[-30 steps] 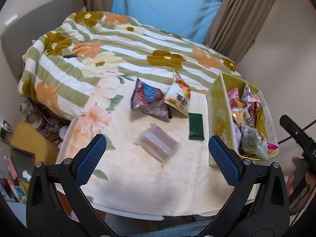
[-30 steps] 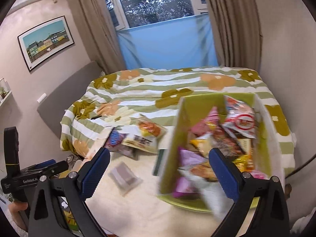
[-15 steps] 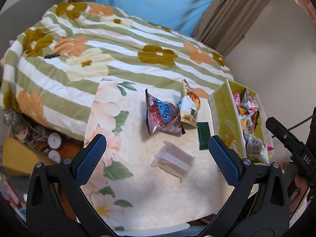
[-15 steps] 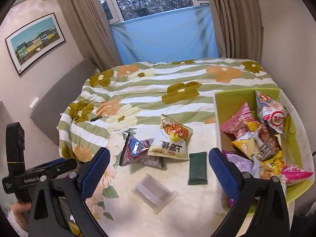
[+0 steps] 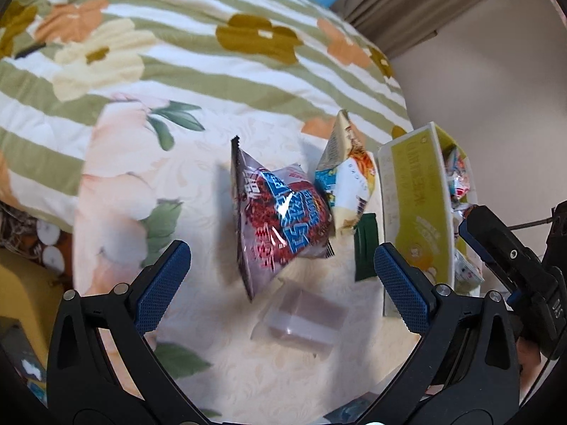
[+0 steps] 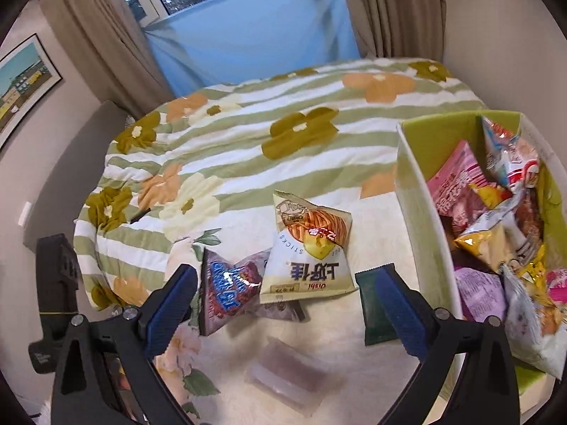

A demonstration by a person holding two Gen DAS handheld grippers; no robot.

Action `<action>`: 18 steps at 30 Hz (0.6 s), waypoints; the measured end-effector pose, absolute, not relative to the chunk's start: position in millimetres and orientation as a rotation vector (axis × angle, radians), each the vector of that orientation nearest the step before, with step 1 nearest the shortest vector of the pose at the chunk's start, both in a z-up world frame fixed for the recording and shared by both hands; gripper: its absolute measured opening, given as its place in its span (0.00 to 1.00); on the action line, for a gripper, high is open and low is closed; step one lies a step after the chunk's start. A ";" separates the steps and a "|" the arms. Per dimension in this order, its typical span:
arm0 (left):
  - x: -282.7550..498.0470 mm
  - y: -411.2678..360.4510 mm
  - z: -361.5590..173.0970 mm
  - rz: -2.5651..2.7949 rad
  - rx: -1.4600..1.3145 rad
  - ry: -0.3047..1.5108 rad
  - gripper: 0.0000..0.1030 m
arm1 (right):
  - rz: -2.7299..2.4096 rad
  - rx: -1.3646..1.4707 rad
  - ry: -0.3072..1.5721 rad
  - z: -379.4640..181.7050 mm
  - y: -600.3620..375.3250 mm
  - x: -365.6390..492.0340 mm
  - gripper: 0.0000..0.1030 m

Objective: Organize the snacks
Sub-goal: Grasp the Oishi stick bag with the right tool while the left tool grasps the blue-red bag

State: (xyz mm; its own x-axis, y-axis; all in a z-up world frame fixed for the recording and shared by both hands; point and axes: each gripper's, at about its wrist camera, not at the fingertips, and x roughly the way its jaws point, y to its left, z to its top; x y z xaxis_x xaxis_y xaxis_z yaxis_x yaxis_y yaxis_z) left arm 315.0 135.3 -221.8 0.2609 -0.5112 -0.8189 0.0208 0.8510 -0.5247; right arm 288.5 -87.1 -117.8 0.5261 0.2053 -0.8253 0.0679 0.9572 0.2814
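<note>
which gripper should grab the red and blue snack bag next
Left. The left gripper is open with the red and blue bag lined up between its fingers. The right gripper is also open, but it faces the white chip bag.

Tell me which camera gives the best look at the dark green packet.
The right wrist view shows the dark green packet best: most of its flat face is visible beside the snack box, though one finger of the hand-held gripper crosses it. In the left wrist view it is a narrow blurred strip, partly hidden behind the white chip bag.

Two wrist views, shared table (image 5: 219, 372)
</note>
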 end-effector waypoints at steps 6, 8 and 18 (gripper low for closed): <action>335.7 127.3 -254.2 -0.374 -0.554 1.318 0.99 | 0.085 0.334 1.092 -153.4 -92.8 319.8 0.97; 339.4 124.0 -261.0 -0.360 -0.566 1.333 0.99 | 0.093 0.351 1.122 -165.8 -95.9 329.2 0.97; 365.5 107.9 -287.8 -0.327 -0.547 1.388 0.99 | 0.140 0.422 1.241 -214.2 -109.1 367.2 0.97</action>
